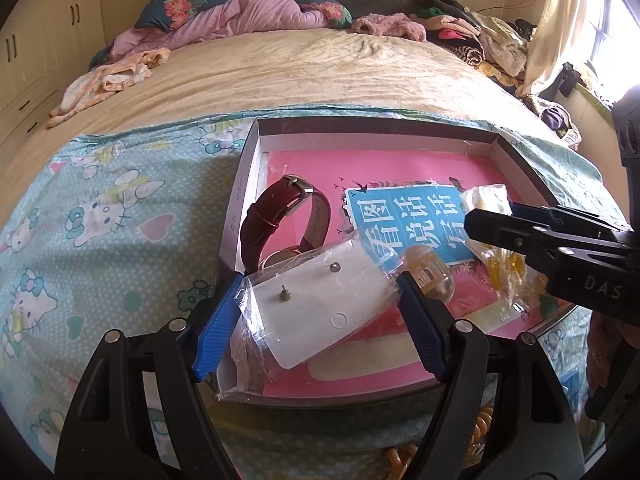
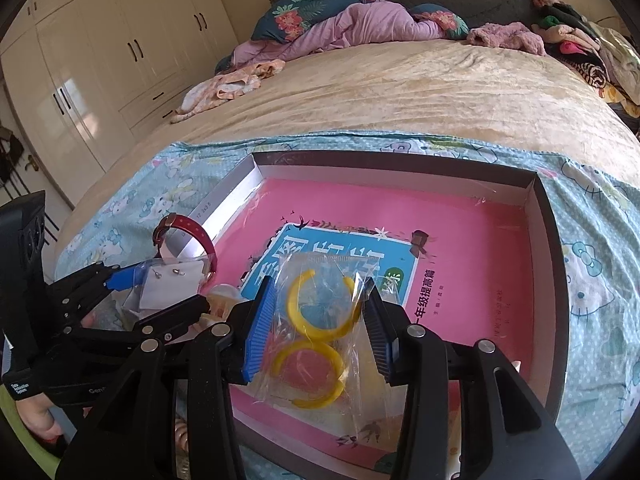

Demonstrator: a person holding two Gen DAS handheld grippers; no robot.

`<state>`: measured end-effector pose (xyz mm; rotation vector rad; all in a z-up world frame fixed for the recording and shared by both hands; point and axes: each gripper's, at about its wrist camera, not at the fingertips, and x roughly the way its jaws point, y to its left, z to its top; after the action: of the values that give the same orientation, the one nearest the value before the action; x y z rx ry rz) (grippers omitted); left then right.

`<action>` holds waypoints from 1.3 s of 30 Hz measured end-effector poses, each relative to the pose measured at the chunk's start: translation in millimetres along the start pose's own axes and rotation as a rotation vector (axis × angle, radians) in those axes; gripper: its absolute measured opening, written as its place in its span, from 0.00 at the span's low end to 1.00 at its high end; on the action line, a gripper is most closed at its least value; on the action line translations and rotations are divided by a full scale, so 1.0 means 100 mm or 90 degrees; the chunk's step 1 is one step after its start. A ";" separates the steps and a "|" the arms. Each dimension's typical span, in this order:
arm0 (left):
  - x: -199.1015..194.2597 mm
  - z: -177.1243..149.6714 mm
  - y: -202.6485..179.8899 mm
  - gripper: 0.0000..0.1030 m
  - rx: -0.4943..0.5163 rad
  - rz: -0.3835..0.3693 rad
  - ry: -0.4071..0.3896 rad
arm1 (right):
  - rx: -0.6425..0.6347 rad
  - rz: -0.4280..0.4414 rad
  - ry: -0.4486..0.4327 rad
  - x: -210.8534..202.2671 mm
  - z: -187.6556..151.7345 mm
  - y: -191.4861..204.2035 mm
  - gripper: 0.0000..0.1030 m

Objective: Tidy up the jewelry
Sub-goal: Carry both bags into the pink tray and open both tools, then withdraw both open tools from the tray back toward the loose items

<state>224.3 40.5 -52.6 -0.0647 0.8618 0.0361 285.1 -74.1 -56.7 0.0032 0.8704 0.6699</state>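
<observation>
Yellow plastic hoops, a pair of them sealed in a clear bag (image 2: 316,332), hang pinched between the blue pads of the right gripper (image 2: 320,332), low over the pink book (image 2: 460,232) that lines the shallow box (image 2: 552,240). Over on the other side, the left gripper (image 1: 316,316) clamps a second clear packet, the white stud-earring card (image 1: 316,304), its wide card filling the spread jaws, just above the box's near corner. A red-strapped watch (image 1: 280,216) already stands inside by the left wall, with a small amber-coloured piece (image 1: 430,276) beside it. So this looks like the placing step: both packets are on their way into the box. Next, I'd guess, each wants lowering flat onto bare pink and releasing, clear of the watch. All this sits on a cartoon-cat sheet (image 1: 100,208) spread over the bed (image 1: 300,68), laundry heaped at the head, cream wardrobes (image 2: 100,52) beyond.
</observation>
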 end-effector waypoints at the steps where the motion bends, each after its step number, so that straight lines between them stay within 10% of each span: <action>1: 0.00 0.00 0.01 0.66 -0.001 -0.001 -0.001 | 0.000 0.000 0.002 0.02 0.00 0.00 0.41; 20: -0.04 -0.02 0.03 0.67 -0.010 -0.009 -0.002 | 0.035 0.002 0.001 -0.05 -0.06 -0.07 0.52; 39: -0.26 -0.04 0.04 0.90 -0.025 -0.010 -0.022 | 0.093 0.020 -0.069 -0.72 -0.16 -0.13 0.83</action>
<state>204.2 43.6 -35.4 -0.1082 0.8261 0.0391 248.4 -128.0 -19.5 0.1834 0.8137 0.6276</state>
